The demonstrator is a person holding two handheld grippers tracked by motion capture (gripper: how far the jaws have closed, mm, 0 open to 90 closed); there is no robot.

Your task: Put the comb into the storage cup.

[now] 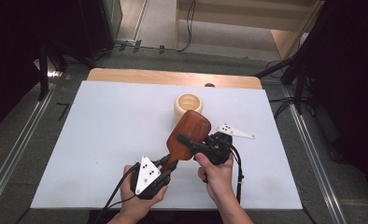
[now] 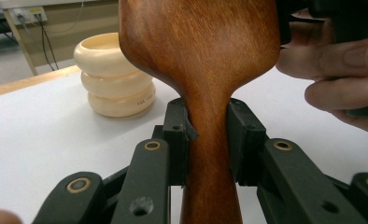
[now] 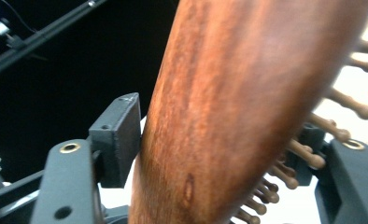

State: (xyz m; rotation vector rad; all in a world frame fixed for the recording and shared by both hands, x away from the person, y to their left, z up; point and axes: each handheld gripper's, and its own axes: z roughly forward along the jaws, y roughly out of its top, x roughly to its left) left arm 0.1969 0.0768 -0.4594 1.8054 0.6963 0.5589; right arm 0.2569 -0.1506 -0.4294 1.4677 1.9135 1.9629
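At a white-topped desk [image 1: 102,140], a person works a wooden hairbrush [image 1: 190,134] between two hand-held tools. Nearest the left, the left hand [image 1: 134,199] holds the left tool [image 1: 166,164], its grey three-cornered plate facing up and a black cable trailing toward the desk's near edge. That tool is clamped on the brush's handle: in the left gripper view the two black jaws press against either side of the narrow neck of the hairbrush [image 2: 205,93], just below where the wood widens into the head. The brush is lifted clear of the desk, its head slanting up and away from the person, smooth back turned up. To the right, the right hand [image 1: 217,175] steers the right tool [image 1: 184,140] in against the head. In the right gripper view the jaws straddle the hairbrush [image 3: 247,107], one pad against the smooth wooden back, the other on the side set with wooden bristle pins [image 3: 308,158]; whether it grips firmly I cannot tell. Beyond the brush, near the far edge, stands a cream ribbed bowl [image 1: 188,107], upright and apart from both tools.
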